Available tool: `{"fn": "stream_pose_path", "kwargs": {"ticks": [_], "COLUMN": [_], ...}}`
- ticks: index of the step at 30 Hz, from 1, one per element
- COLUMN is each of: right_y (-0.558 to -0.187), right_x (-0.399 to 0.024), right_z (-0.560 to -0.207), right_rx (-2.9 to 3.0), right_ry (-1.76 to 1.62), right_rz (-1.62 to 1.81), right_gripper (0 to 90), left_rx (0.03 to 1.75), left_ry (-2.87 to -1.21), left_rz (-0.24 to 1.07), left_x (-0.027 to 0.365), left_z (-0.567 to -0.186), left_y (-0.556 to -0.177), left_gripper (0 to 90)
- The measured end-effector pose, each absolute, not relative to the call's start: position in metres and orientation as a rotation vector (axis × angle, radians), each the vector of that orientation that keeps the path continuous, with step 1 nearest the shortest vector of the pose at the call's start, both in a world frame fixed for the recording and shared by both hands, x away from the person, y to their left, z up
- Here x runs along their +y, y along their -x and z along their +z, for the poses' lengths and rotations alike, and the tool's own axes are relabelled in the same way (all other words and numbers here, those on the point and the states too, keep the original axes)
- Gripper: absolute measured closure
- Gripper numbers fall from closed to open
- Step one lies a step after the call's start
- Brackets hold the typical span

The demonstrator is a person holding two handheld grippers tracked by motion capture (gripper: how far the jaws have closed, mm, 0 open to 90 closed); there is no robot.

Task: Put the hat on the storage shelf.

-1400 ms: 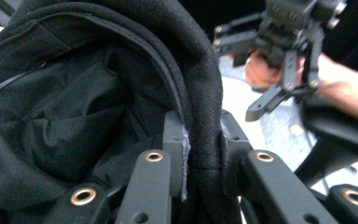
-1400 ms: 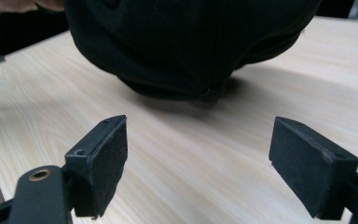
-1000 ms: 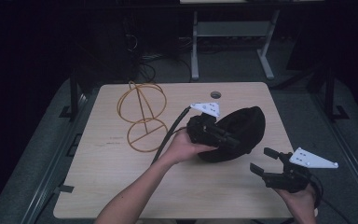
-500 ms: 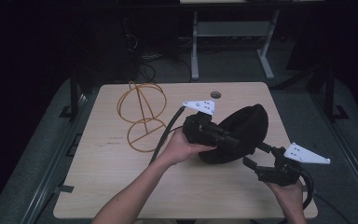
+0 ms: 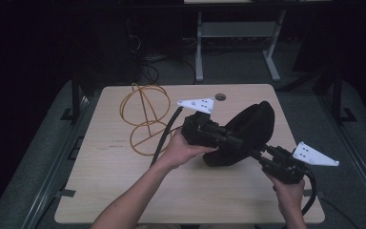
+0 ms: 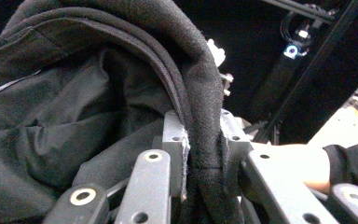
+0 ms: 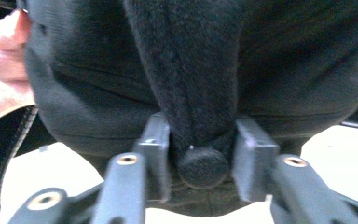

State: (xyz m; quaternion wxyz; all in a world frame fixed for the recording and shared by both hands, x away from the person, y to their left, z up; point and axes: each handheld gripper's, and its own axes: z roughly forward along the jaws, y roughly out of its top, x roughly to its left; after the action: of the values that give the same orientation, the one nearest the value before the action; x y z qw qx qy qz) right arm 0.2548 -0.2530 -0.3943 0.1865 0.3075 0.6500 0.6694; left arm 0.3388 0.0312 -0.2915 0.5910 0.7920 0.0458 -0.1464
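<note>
Since the earlier frame the right gripper (image 5: 263,155) has come in from the bench's right edge to the black cap (image 5: 248,131), and its jaws have just been closing; in the right gripper view they now pinch a fold of the cap's fabric by the top button. Left gripper (image 6: 204,147) is clamped tight on the cap's rim edge, fabric squeezed between its pads. Cap is held up, tilted, over the bench's right-centre. Orange wire stand (image 5: 143,117) sits near the back-left of the bench (image 5: 100,191), apart from the cap.
</note>
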Motion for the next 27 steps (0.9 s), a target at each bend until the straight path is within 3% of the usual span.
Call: {"fn": "stream_pose_path", "kwargs": {"ticks": [2, 11, 27], "right_y": [-0.255, -0.255, -0.261], "right_x": [-0.251, -0.246, -0.235], "right_z": [-0.389, -0.379, -0.343], "right_rx": [1.837, 1.865, 1.971], "right_ry": [-0.847, -0.858, -0.815], "right_rz": [1.866, 1.856, 1.674], "right_gripper": [69.2, 70.8, 72.0], "left_rx": [0.119, 0.144, 0.240], "left_ry": [-1.834, -1.815, -1.862], "left_rz": [-0.333, -0.322, -0.245], "left_x": [0.036, 0.053, 0.080], "left_z": [-0.291, -0.297, -0.314], "left_y": [-0.340, -0.346, -0.353], "left_gripper": [76.3, 73.7, 61.2]}}
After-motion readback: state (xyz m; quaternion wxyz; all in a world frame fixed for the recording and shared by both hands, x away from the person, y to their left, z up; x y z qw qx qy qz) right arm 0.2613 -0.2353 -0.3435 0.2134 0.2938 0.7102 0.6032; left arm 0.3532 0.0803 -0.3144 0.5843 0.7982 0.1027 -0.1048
